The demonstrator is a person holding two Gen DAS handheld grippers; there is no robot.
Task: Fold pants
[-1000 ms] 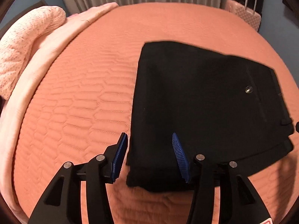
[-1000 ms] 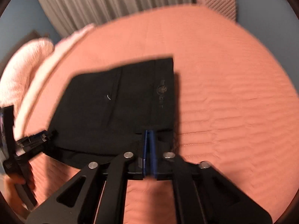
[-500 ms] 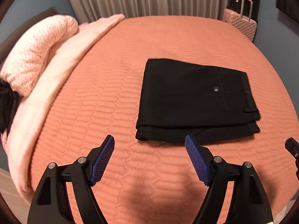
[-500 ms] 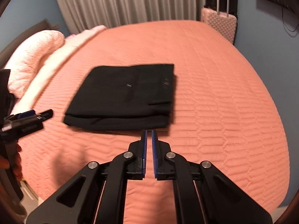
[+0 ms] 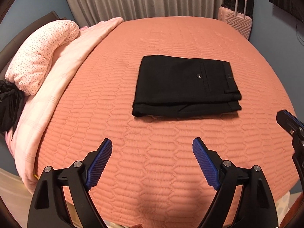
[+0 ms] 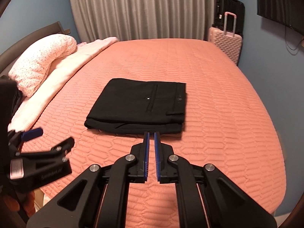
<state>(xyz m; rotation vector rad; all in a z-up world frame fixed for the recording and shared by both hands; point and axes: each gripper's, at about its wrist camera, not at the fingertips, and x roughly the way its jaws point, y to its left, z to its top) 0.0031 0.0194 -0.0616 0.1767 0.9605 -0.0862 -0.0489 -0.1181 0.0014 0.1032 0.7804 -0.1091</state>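
Note:
Black pants [image 5: 186, 87] lie folded into a flat rectangle on the coral quilted bed [image 5: 171, 36], back pocket button facing up. My left gripper [image 5: 152, 140] hovers above the bedspread, short of the pants' near edge; its jaws are opening wide and nothing is between them. In the right wrist view the pants [image 6: 138, 104] lie just beyond my right gripper [image 6: 151, 133], which is shut with nothing in its blue pads and held above the bed. The left gripper [image 6: 57, 135] shows at the left of that view, clear of the cloth.
A dotted pink pillow [image 5: 41, 57] and a pale pink blanket [image 5: 62, 79] run along the bed's left side, with a dark cloth [image 5: 9, 102] beside them. A pink suitcase [image 6: 226, 41] and a black one stand at the far right corner by grey curtains [image 6: 142, 9].
Both grippers pulled back and up from the pants, which stay folded on the bed. The left jaws let go of the pants' near corner and spread wide; the right stayed shut.

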